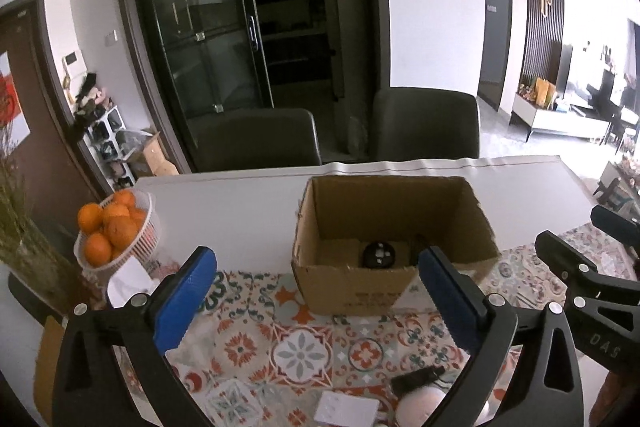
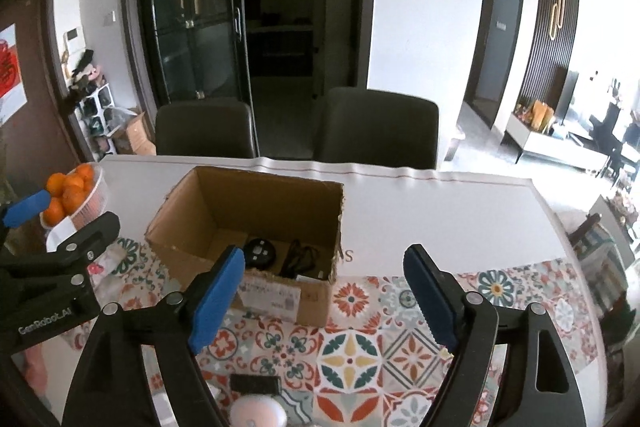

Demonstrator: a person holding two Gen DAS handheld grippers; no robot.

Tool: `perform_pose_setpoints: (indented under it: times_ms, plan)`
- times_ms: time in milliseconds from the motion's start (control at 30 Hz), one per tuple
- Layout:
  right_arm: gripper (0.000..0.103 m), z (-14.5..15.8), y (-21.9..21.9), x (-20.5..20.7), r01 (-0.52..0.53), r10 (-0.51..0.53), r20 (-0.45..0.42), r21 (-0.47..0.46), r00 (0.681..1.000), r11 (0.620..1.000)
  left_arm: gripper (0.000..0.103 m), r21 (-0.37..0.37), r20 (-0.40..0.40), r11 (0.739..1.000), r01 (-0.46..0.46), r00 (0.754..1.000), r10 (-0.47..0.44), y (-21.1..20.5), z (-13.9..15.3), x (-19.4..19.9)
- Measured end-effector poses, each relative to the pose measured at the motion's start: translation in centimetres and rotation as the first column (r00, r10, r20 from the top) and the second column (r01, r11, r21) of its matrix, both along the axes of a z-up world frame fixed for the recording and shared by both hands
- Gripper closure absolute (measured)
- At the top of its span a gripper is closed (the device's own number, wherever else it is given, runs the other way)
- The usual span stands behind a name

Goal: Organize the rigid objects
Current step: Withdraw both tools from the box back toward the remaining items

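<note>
An open cardboard box [image 1: 394,223] [image 2: 248,211] stands on the patterned tablecloth. Inside it lie a round black device [image 1: 378,254] [image 2: 260,251] and a black cable [image 2: 299,259]. My left gripper [image 1: 316,279] is open and empty, in front of the box. My right gripper [image 2: 324,279] is open and empty, in front of the box's right side. Near the front edge lie a small black rectangular object [image 1: 418,379] [image 2: 255,383], a white round object [image 1: 422,407] [image 2: 256,411] and a white square object [image 1: 347,407].
A white basket of oranges [image 1: 116,231] [image 2: 74,197] stands at the left, with a tissue pack [image 1: 126,283] in front of it. Two dark chairs [image 1: 426,125] stand behind the table. The table's right edge [image 2: 560,227] is close.
</note>
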State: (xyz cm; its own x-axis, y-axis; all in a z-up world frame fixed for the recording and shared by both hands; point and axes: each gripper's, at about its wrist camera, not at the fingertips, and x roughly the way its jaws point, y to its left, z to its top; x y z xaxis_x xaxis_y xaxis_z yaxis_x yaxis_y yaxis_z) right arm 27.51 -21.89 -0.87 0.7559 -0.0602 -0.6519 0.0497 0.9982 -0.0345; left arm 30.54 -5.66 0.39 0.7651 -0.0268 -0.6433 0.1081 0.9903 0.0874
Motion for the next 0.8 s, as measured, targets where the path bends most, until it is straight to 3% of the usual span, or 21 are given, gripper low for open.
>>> perform_pose_setpoints:
  times_ms: [333,533,800]
  plan:
    - [0.021,0.8,-0.3,-5.8,0.038,-0.035,0.104,-0.03,0.994,0.999,0.0,-0.007,0.008,1.0,0.028,1.0,-0.028,-0.3,-0.8,-4.8]
    - [0.021,-0.8,-0.7,-7.8,0.021,-0.022,0.094,0.01,0.995,1.0,0.0,0.017,0.046,1.0,0.003,0.999,-0.004,-0.3,-1.7,-7.8]
    - [0.021,-3.3,-0.7,-10.1,0.004,-0.007,0.074,0.028,0.997,1.0,0.0,0.002,0.006,1.0,-0.001,1.0,0.001,-0.1,-3.9,-10.0]
